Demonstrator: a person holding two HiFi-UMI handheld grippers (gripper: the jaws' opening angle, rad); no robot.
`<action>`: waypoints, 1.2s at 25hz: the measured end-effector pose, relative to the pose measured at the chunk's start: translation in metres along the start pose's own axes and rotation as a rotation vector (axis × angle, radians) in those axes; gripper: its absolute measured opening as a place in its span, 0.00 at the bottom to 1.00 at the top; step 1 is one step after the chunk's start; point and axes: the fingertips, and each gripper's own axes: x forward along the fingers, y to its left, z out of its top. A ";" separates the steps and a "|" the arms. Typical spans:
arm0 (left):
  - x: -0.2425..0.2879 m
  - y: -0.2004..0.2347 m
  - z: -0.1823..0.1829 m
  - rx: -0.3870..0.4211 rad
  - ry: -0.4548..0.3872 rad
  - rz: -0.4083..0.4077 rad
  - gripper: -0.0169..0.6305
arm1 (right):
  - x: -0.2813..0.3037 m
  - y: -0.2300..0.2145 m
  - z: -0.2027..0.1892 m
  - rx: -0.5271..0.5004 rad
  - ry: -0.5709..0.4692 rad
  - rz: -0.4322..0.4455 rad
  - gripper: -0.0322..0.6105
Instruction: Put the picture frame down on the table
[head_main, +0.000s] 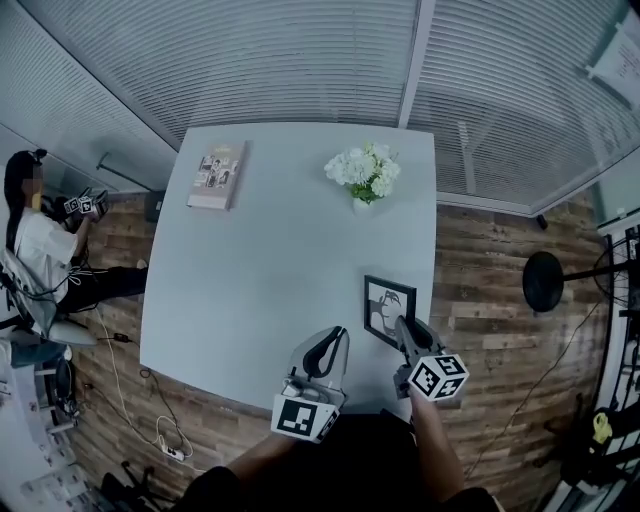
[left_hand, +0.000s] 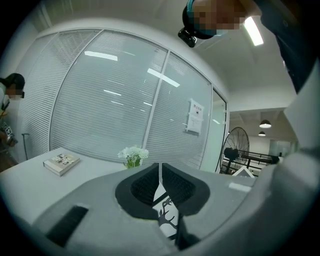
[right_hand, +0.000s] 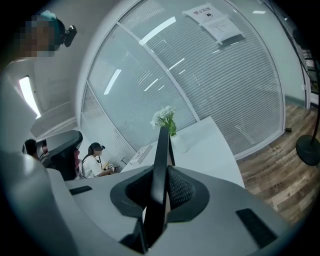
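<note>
A black picture frame (head_main: 388, 308) with a dark tree-like print stands tilted over the near right part of the white table (head_main: 270, 270). My right gripper (head_main: 405, 330) is shut on its lower right edge. In the right gripper view the frame (right_hand: 161, 165) shows edge-on, clamped between the pads. I cannot tell whether it touches the tabletop. My left gripper (head_main: 330, 347) hovers just left of the frame, shut with nothing in it. Through the slit below the left gripper's pads (left_hand: 145, 185) a piece of the frame's print (left_hand: 166, 216) shows.
A book (head_main: 217, 175) lies at the table's far left and a vase of white flowers (head_main: 363, 172) stands at the far right. A seated person (head_main: 40, 250) is left of the table. A floor fan (head_main: 545, 280) stands to the right on the wood floor.
</note>
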 end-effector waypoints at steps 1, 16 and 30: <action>0.001 0.001 -0.001 -0.007 0.002 0.002 0.08 | 0.003 -0.002 -0.002 0.008 0.008 -0.001 0.14; 0.014 0.019 -0.005 -0.058 0.016 0.023 0.08 | 0.034 -0.039 -0.018 0.082 0.087 -0.057 0.14; 0.022 0.020 -0.016 -0.061 0.039 0.024 0.08 | 0.050 -0.092 -0.053 0.039 0.190 -0.143 0.17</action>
